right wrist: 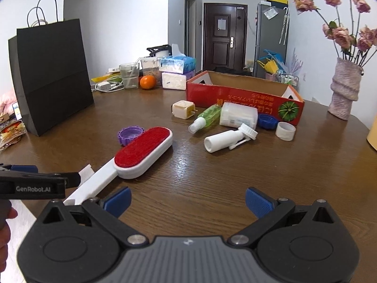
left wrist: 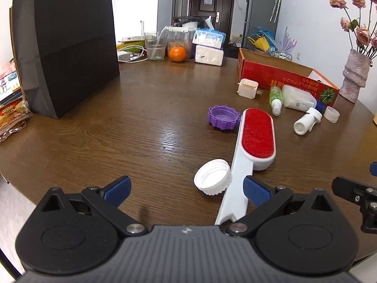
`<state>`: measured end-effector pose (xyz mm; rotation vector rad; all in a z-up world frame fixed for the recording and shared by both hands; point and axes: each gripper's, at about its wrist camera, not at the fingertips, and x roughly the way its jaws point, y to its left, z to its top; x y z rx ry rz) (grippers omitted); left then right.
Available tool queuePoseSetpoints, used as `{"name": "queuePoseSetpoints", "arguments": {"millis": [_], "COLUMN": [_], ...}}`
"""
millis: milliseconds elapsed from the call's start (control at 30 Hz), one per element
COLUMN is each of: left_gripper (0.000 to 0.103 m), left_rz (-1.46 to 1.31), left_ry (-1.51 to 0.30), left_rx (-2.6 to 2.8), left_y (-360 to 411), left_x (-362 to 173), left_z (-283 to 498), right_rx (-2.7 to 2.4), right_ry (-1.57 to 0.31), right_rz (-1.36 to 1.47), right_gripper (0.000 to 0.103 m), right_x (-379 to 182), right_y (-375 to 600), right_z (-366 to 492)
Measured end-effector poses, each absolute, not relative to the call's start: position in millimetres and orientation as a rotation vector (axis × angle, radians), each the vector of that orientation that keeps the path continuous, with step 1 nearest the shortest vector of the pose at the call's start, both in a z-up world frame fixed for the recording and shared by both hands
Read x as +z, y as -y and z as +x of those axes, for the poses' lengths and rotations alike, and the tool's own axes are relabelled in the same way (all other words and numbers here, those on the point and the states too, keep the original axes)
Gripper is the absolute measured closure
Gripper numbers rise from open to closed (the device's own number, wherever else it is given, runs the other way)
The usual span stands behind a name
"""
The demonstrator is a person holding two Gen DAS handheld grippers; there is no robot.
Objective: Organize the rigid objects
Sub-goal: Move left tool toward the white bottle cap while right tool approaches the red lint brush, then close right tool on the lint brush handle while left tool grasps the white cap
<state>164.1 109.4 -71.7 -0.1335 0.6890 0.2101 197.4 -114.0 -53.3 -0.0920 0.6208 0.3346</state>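
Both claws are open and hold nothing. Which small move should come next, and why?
Probably close the left claw on the white cap lying between its open fingers, just beside the lint brush handle. The red box behind looks like where loose things go.

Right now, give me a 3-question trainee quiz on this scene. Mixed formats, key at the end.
1. True or false: the left gripper is shut on the brush.
2. Which cap lies beside the brush handle, nearest the left gripper? A) purple cap B) white cap C) blue cap
3. Fill in: the green bottle lies in front of the red ____.

Key: 1 false, both grippers are open, right gripper too. 2 B. 3 box.
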Motion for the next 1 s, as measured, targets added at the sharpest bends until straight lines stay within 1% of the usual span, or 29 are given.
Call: {"name": "queuePoseSetpoints", "arguments": {"millis": [367, 533, 633, 667, 900, 933, 1000], "left_gripper": [0.0, 0.008, 0.018, 0.019, 0.018, 0.019, 0.024], "left_rz": [-0.172, -0.178, -0.17, -0.169, -0.159, -0.155, -0.132], "left_ry": [-0.703, -0.711, -0.717, -0.722, -0.707, -0.711, -0.709], "left_rx": [0.234, 0.241, 0.239, 0.237, 0.207, 0.208, 0.223], "left_y": [-121, -128, -130, -130, -130, -130, -129], "left_x": [-84, -89, -91, -92, -91, -92, -94], "left_z": [185, 191, 191, 192, 191, 192, 195], "right_rx": [0.351, 0.358, 0.363, 0.363, 0.364, 0.364, 0.363], "right_ry": [-0.651, -0.649, -0.655, -0.658, -0.672, -0.673, -0.675], "right_rz": [-0.119, -0.135, -0.143, -0.143, -0.141, -0.141, -0.143], "right_gripper": [0.0, 0.0, 0.0, 0.0, 0.0, 0.0, 0.0], "right_x": [-60, -59, -60, -60, -62, -63, -64], "right_y": [92, 81, 72, 70, 57, 56, 54], "right_z": [226, 235, 241, 243, 253, 254, 255]}}
